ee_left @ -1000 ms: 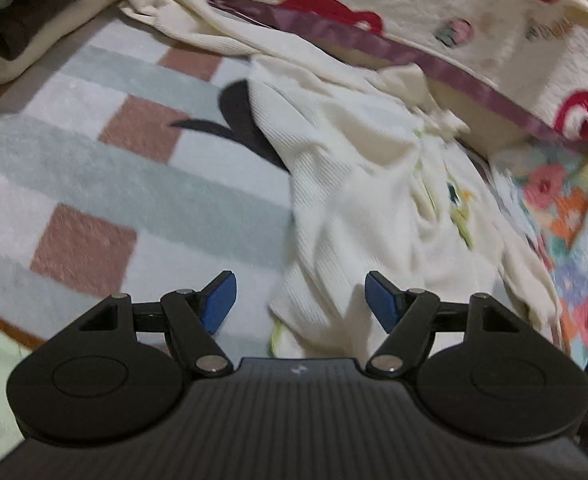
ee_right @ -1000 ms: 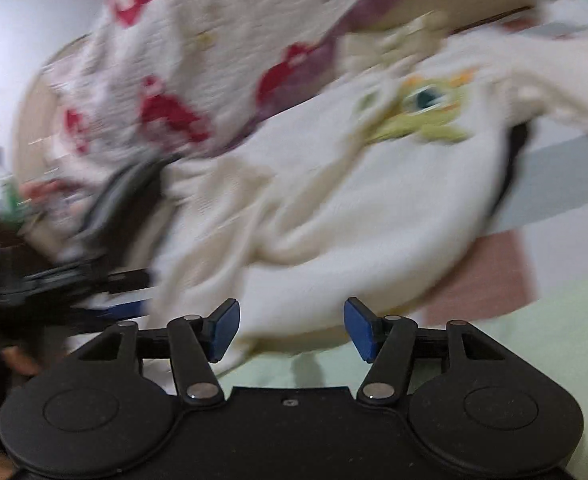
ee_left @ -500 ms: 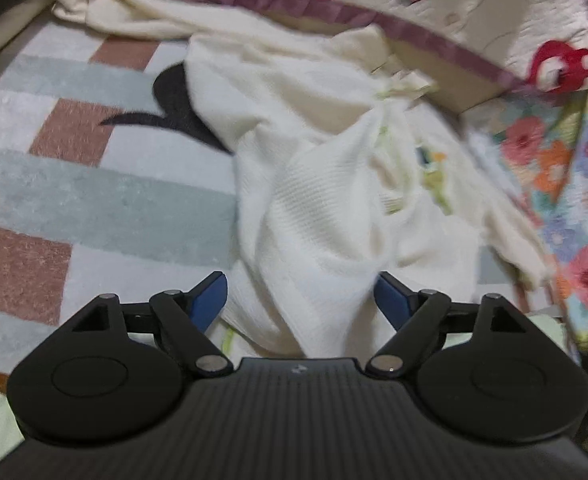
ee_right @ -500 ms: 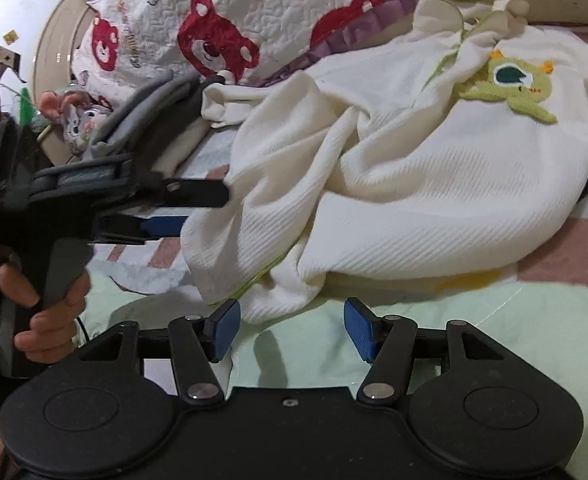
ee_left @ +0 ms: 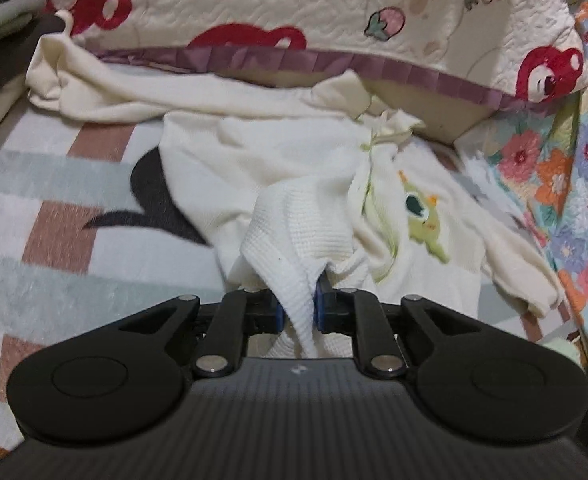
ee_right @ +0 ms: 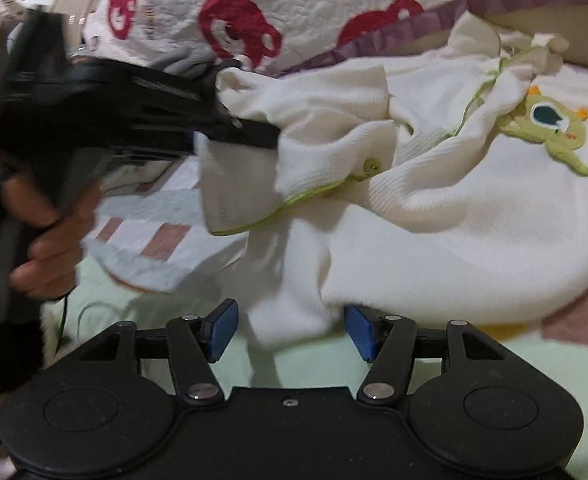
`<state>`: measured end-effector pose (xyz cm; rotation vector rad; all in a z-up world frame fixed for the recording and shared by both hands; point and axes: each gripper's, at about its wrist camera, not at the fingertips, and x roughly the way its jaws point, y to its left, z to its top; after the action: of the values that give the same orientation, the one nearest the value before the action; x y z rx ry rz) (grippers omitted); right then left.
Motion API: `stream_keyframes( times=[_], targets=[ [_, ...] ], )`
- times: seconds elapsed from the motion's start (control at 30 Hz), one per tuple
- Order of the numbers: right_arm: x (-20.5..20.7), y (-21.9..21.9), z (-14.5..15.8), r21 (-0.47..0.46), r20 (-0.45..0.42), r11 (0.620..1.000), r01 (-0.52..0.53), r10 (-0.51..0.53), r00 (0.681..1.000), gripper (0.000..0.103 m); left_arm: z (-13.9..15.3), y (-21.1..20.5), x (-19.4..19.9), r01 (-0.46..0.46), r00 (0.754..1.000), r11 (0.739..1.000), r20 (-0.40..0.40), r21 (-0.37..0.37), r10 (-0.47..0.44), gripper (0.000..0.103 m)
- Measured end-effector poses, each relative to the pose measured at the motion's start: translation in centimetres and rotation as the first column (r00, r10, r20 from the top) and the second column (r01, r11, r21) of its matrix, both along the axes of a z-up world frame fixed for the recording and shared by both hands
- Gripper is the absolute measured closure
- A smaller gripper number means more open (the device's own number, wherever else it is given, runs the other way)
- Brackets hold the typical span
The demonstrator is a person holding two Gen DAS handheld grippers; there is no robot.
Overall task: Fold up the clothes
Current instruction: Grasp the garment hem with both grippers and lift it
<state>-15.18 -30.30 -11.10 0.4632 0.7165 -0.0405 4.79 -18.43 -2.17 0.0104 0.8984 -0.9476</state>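
one left hand-held gripper (ee_left: 299, 307) has just closed onto the cream garment (ee_left: 294, 216).

Soft, even indoor light with a warm cast leaves only a faint shadow under the cream garment (ee_right: 454, 216) toward six o'clock, while fisheye bending curves the edges and motion blur smears the person's hand (ee_right: 50, 240) at nine o'clock.

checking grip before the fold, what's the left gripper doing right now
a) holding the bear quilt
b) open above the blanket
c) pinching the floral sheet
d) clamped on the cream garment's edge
d: the left gripper has just closed on the ribbed hem of the cream garment, pinched between its blue pads.
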Motion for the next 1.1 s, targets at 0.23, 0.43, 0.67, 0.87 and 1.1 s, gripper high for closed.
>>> stream_keyframes(
  times=[0.23, 0.43, 0.67, 0.87, 1.1],
  targets=[
    [-3.7, -1.0, 3.6, -0.110, 0.258, 0.987, 0.119, -0.087, 0.962, 0.096, 4.9, 2.9, -1.4, -0.036, 0.994, 0.992, 0.099, -0.117, 0.048, 0.094],
    [-14.3, -1.9, 11.7, -0.270, 0.443, 0.888, 0.373, -0.230, 0.867, 0.096, 10.1, 7.7, -3.8, -0.054, 0.982, 0.964, 0.160, -0.260, 0.098, 0.102],
    [-18.8, -4.7, 13.2, -0.491, 0.346, 0.704, 0.514, -0.384, 0.856, 0.097, 7.6, 7.1, -6.0, 0.046, 0.991, 0.990, 0.130, -0.135, -0.028, 0.098],
    [-19.6, -10.5, 6.8, -0.281, 0.165, 0.771, 0.572, -0.548, 0.820, 0.096, -0.2, 5.3, -6.4, 0.057, 0.997, 0.992, 0.052, 0.112, -0.063, 0.074],
    [-19.5, -10.6, 4.9, -0.331, 0.135, 0.775, 0.538, -0.525, 0.840, 0.096, -1.4, 5.5, -7.3, 0.115, 0.982, 0.964, 0.119, 0.239, -0.147, 0.046]
  ],
)
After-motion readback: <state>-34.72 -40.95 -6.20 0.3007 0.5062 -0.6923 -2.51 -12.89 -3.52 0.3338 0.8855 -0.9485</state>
